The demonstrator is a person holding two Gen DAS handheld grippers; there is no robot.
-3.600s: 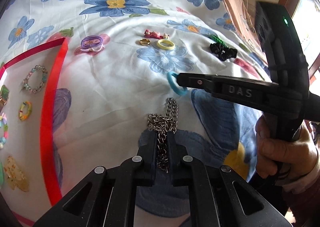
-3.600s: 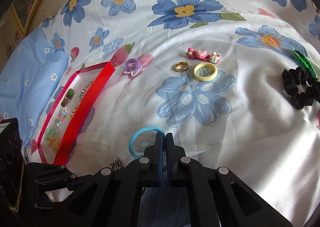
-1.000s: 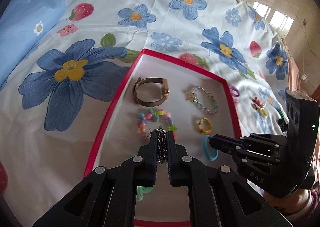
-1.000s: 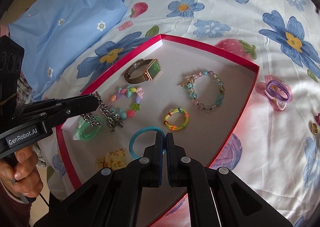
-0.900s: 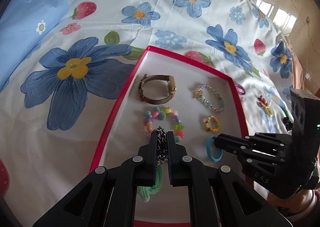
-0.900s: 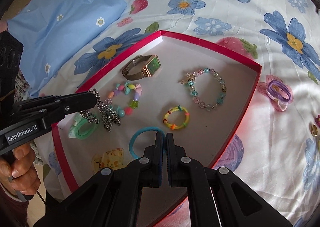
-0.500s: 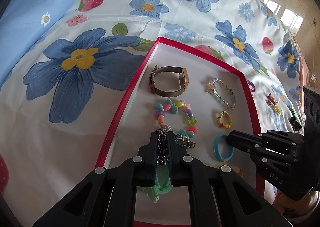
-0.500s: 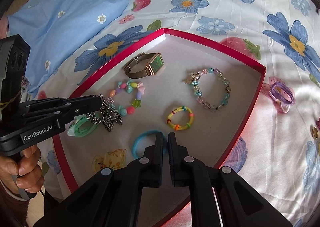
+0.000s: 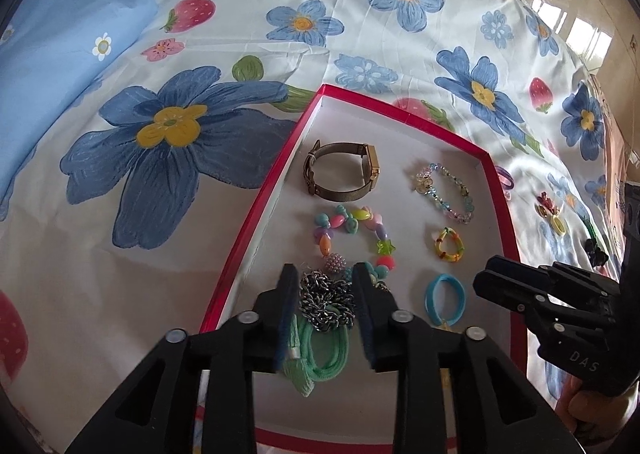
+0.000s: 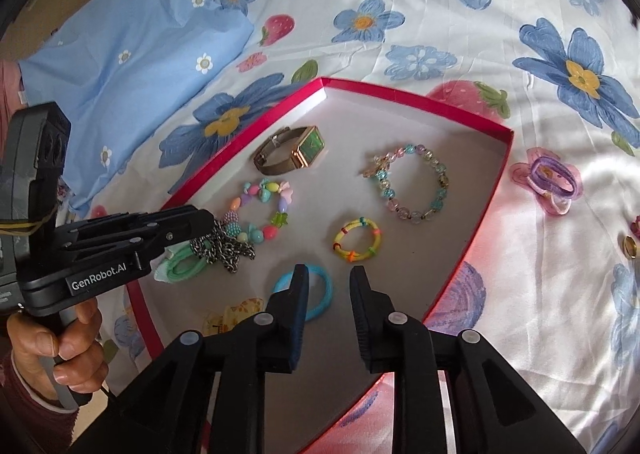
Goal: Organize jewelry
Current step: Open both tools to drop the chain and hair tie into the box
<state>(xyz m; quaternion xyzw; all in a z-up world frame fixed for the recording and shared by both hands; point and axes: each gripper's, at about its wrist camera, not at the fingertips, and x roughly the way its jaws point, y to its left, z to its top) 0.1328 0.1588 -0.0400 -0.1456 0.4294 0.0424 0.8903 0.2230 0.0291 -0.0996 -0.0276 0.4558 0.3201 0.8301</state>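
Left wrist view: the left gripper jaws are opening, the steel chain loose between them in the red tray, heaped on a green band; lifting away could snag a link.

Right wrist view: the right gripper jaws are opening, the blue ring lying released in the tray, partly hidden behind one jaw.

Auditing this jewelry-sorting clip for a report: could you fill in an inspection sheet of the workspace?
Surface: flowered bedsheet.
Job's things: red tray holds watch, bead bracelets, silver chain on green band, blue hair tie.
Clutter: purple hair tie and gold ring outside the tray.
Grippers: left claw opening, astride the chain; right claw opening over the blue tie.
Cables: nothing seen.
Surroundings: blue pillow.
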